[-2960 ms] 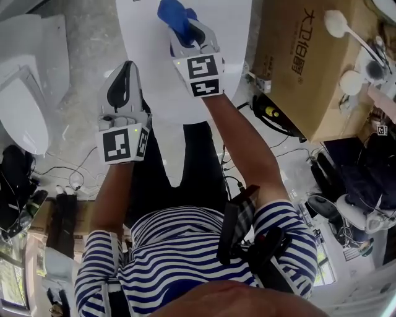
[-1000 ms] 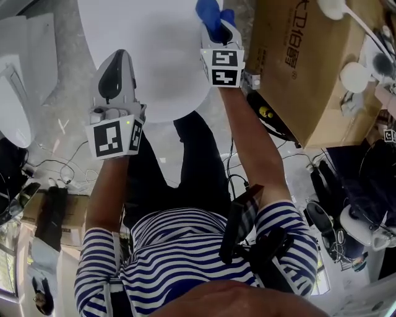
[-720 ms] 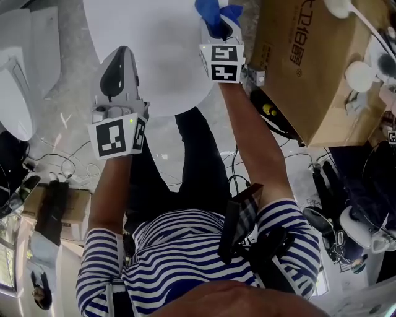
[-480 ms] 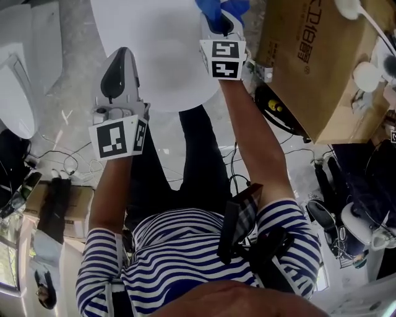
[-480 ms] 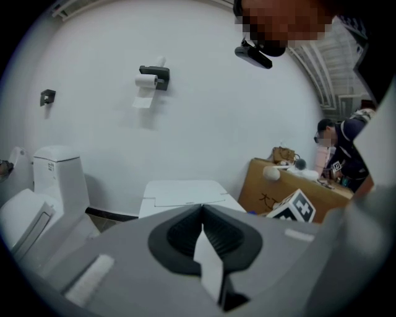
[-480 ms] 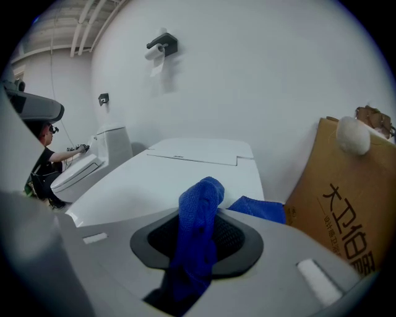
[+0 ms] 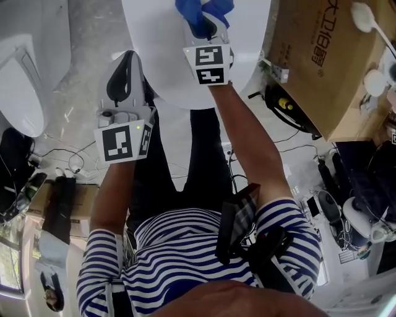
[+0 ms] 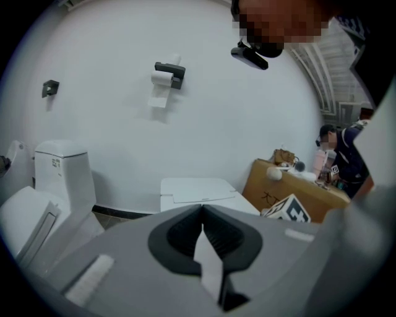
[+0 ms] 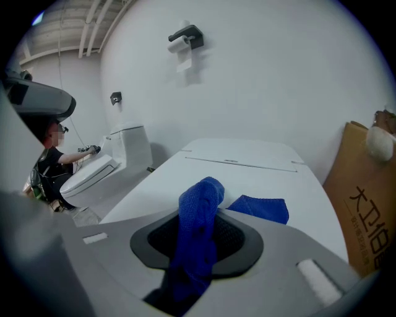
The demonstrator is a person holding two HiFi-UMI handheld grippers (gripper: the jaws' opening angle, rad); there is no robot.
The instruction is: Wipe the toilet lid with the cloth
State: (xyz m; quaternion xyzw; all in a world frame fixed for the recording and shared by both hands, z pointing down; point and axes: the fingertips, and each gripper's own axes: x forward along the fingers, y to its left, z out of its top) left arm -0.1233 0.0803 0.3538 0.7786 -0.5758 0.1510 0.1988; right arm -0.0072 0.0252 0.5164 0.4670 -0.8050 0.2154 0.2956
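The white toilet lid (image 7: 247, 37) fills the top middle of the head view and stretches ahead in the right gripper view (image 9: 247, 179). My right gripper (image 7: 203, 21) is shut on a blue cloth (image 9: 198, 229), whose loose end (image 9: 260, 208) lies on the lid. The cloth (image 7: 189, 12) also pokes out past the jaws in the head view. My left gripper (image 7: 124, 80) hovers off the lid's left edge, shut with nothing in it; in its own view the jaws (image 8: 202, 238) meet.
A second white toilet (image 7: 21, 86) stands to the left, also seen at the left in the left gripper view (image 8: 43, 204). A large cardboard box (image 7: 322, 56) sits at the right. Cables (image 7: 62, 167) lie on the floor. Another person (image 9: 52, 161) is further left.
My right gripper has moved with the cloth from the lid's right edge toward its middle. The left gripper has stayed off the lid's left edge, shut.
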